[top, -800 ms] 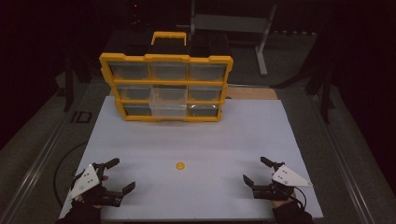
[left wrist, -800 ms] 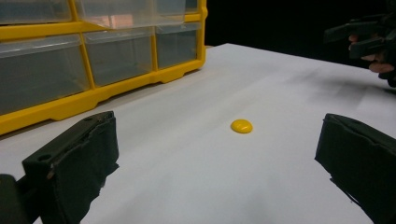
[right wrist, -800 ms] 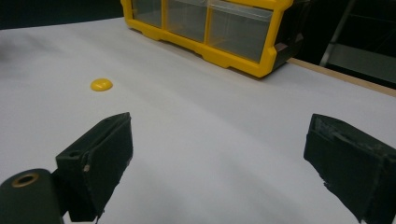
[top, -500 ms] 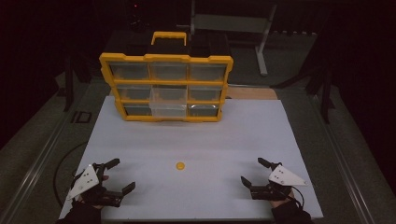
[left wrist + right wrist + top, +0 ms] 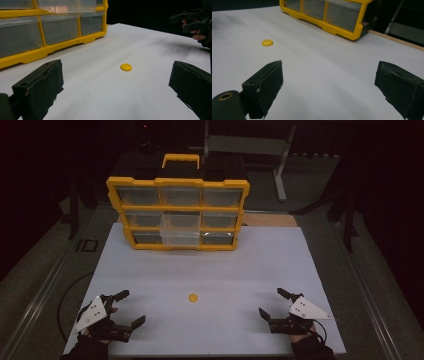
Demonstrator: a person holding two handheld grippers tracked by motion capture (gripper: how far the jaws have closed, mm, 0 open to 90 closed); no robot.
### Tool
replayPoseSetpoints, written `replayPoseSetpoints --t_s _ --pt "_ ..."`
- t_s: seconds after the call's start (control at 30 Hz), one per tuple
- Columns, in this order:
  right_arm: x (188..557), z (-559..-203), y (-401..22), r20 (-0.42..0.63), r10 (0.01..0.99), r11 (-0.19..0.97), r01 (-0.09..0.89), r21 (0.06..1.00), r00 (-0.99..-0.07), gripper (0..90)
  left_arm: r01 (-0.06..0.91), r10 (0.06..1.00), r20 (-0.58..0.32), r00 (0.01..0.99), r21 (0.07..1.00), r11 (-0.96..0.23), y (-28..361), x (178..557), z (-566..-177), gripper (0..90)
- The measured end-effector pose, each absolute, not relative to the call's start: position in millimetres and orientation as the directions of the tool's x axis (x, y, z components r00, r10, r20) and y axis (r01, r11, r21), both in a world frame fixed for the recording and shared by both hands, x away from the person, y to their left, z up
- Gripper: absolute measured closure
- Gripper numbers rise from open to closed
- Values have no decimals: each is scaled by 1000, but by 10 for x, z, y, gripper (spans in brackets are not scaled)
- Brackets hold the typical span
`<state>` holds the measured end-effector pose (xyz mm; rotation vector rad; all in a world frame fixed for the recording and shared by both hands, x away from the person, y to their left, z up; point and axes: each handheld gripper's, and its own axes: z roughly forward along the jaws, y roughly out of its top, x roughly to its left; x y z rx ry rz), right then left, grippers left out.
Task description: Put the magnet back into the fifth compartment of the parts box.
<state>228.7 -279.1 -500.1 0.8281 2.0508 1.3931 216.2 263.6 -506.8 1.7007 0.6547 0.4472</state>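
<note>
On the white table (image 5: 210,270), near the middle of its near half, a small yellow disc (image 5: 193,297) is seen lying flat and alone, touched by nothing. From the disc, the left gripper (image 5: 126,307) is found at about eight o'clock in the high view, near the table's near left corner, and the right gripper (image 5: 272,304) at about four o'clock, near the near right corner. Both are kept well apart from the disc, with bare table between.

The left gripper's jaws are spread wide, and nothing is held between them. In the left gripper view the disc (image 5: 125,67) is framed between the two black jaws but lies farther out on the table, at about twelve o'clock from the left gripper (image 5: 116,92), slightly to the right of the midline. The right gripper (image 5: 191,21) and the hand that carries it are seen farther off at two o'clock in that view.

The right gripper's jaws are likewise spread wide and empty. In the right gripper view the disc (image 5: 267,42) is placed at about ten o'clock from the right gripper (image 5: 329,85), outside the line of the left jaw and well beyond it.

At the far edge of the table, at twelve o'clock from the disc, a yellow organiser case (image 5: 177,182) with clear drawers is stood upright, its handle on top.
</note>
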Motion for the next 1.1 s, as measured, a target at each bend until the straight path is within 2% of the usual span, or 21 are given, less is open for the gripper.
replayPoseSetpoints --t_s 0.4,0.93,1.1 --pt "2285 -4997 -2792 -69 729 279 203 939 -681 84 190 637 -46 769 969 -160 2598 2174 -5048 0" --pt "2281 -4984 -2787 -60 734 269 209 940 -677 84 182 610 -37 791 967 -177 2495 2222 -4823 0" --pt "2274 -4962 -2795 -50 738 255 210 944 -673 84 161 600 -3 800 964 -210 2402 2276 -4700 0"
